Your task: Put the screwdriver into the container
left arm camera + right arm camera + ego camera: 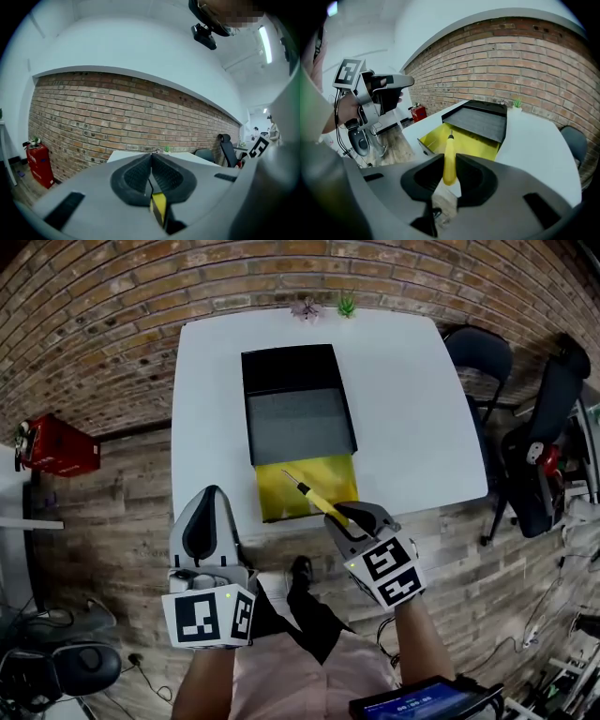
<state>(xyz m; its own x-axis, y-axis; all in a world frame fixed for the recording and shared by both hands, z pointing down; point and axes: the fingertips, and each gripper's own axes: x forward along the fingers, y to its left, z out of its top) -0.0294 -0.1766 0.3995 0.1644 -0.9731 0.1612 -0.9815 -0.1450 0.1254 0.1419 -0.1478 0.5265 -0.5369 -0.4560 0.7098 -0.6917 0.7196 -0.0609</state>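
**Screwdriver pinched in your right fingers, tip over the yellow container**

Your right gripper (349, 515) has its fingers clamped on the slim screwdriver (317, 500) with the yellow plastic handle. In the right gripper view the handle stands between the two dark pads, and the thin metal shaft points away from you. In the head view the screwdriver is off the surface, and its tip lies over the near part of the open yellow rectangular container (281, 507). A black rectangular tray (251, 399) with a grey floor covers the far part of that container; both sit on the square white surface (403, 409), near its front edge. Your left gripper (214, 493) is at the surface's near left corner, apart from the container. Its fingers are pressed together with nothing between them, and its own view looks toward the brick wall (117, 117).
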